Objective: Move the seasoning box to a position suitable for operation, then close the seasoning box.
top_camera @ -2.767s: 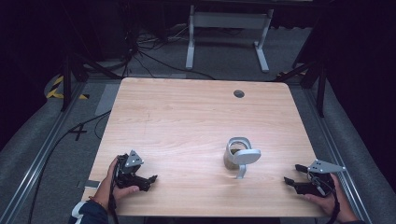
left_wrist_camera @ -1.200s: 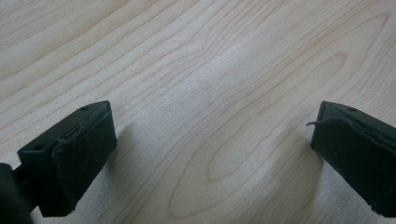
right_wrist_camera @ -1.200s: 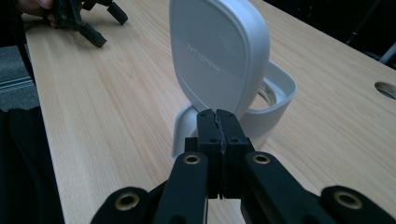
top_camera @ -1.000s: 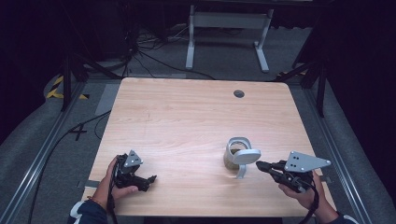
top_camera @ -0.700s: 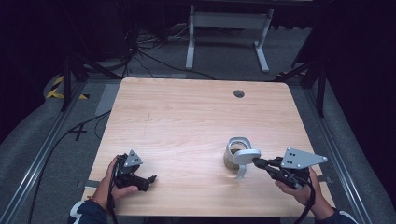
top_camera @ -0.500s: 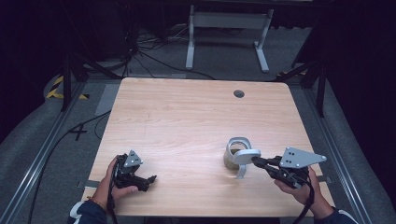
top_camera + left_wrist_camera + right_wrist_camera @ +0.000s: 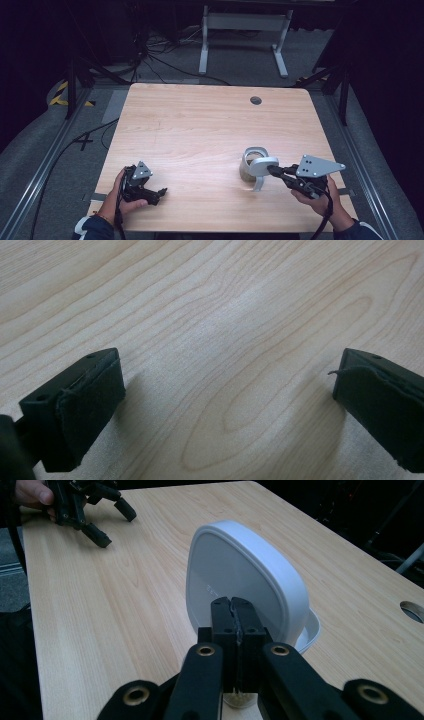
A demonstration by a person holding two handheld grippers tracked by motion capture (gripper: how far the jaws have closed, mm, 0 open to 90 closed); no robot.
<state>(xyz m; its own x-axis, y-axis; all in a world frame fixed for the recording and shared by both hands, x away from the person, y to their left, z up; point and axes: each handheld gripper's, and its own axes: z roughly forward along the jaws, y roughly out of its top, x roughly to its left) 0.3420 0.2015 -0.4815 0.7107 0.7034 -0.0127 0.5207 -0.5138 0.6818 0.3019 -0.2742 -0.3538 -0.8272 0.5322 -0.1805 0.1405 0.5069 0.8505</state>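
Your left claw (image 7: pixel 159 191) rests spread apart near the front edge of the pale woodgrain surface (image 7: pixel 200 130), and your right claw (image 7: pixel 233 611) is pinched together just beside the white container (image 7: pixel 251 165). Its smooth rounded lid (image 7: pixel 242 577) stands tilted. Bare surface stretches beyond to the round hole (image 7: pixel 256 100)

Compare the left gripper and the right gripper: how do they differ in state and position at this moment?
The left gripper has its jaws wide apart with bare table between them; the right gripper has its jaws pressed together. The left gripper rests near the front left corner, far from the white container; the right gripper reaches that container, its jaws at the white lid. Both are black and each is held in one hand.
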